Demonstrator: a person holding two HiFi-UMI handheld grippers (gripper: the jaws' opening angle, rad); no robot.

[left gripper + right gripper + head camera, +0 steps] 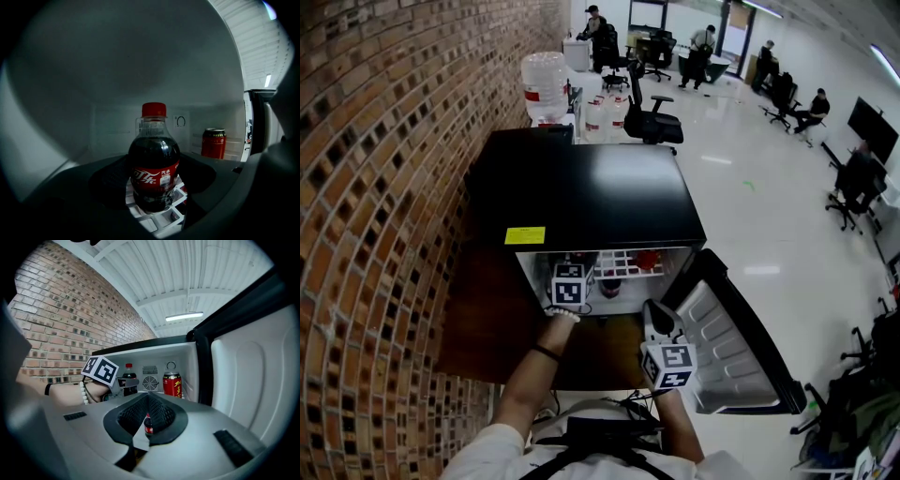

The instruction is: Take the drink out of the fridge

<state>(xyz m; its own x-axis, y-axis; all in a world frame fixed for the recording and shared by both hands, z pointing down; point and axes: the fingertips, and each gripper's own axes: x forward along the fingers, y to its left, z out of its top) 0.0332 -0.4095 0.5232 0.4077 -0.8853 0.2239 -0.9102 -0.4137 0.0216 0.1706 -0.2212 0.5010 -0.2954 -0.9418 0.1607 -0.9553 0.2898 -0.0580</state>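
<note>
- Two grippers were at work at a small black fridge [591, 187] that stood against a brick wall [384, 187], its door [733, 349] open wide to the right.
- Inside the fridge, the left gripper [570, 277] had its jaws apart on either side of a cola bottle [154, 159]. The pads sat just beside the red label, and low down slivers of white shelf showed between pad and bottle.
- That bottle, dark and red-capped, stood upright on the white wire shelf [157, 221], toward the left of the compartment.
- Further right on the same shelf, well apart from the bottle, a red can [213, 143] stood by the right-hand wall.
- Outside the fridge, near the open door, the right gripper [147, 398] hung with its jaws drawn together at the tips and nothing between them.
- Through the slit below those tips a second small bottle [148, 425] showed, well beyond the jaws.
- A bead bracelet [84, 392] circled the wrist behind the left gripper.
</note>
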